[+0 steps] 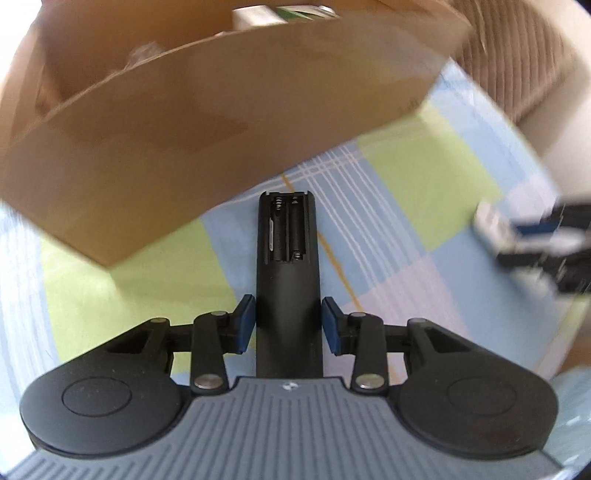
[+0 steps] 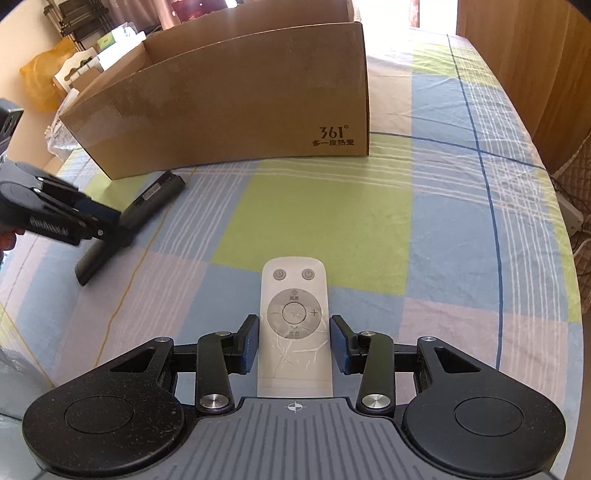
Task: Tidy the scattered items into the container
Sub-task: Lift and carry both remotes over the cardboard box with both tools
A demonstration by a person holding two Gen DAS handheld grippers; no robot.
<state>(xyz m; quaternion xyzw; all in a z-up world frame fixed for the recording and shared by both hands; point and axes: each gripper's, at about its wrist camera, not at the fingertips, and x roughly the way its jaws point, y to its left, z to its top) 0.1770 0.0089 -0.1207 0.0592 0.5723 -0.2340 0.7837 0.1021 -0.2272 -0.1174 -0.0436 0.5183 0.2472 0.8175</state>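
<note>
My left gripper is shut on a black remote whose empty battery bay faces up. Its tip points at the near wall of the cardboard box. From the right wrist view, the left gripper holds this black remote low over the bedsheet, just left of the box. A white remote with round grey buttons sits between the blue pads of my right gripper, which is shut on it. The right gripper shows blurred at the right edge of the left wrist view.
A checked blue, green and pink sheet covers the surface. The box holds a white and green carton. Wooden furniture stands along the right side. A yellow bag and clutter lie beyond the box at left, and a power strip sits at right.
</note>
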